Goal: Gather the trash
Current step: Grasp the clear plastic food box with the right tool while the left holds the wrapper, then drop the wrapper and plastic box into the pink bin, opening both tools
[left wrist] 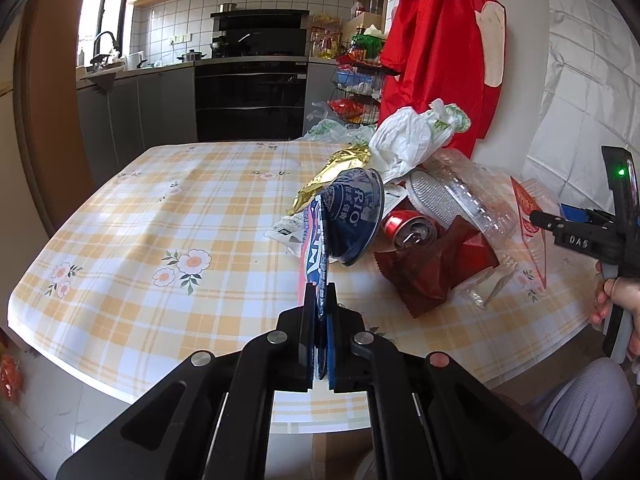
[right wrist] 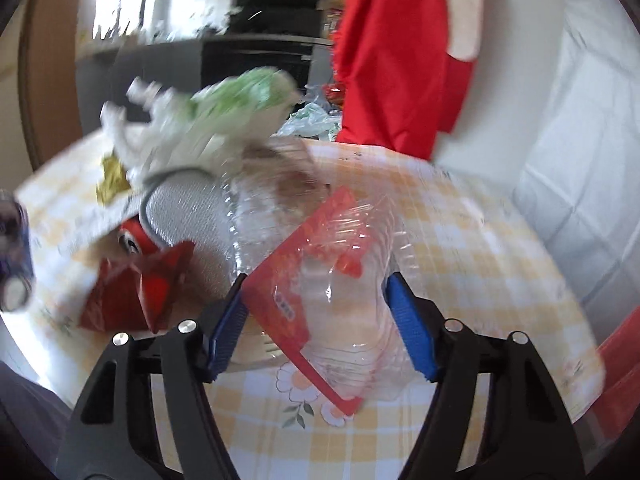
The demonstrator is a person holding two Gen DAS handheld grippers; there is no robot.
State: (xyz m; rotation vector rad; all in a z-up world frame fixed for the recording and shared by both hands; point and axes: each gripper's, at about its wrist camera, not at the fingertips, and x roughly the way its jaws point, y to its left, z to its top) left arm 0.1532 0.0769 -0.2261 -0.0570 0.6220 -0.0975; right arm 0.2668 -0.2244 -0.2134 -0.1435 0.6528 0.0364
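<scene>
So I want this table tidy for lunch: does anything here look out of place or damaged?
Yes. A trash heap crowds the table's far right side: a red can on its side, a white plastic bag, a gold wrapper, clear plastic packaging. The left gripper pinches a flattened blue can.

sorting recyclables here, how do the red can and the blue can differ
The red can lies on its side in the trash pile on the table, its opened top toward the camera. The blue can is squashed flat and hangs in the air, pinched by the shut left gripper. The red one keeps its round shape. Both are empty drink cans.
</scene>
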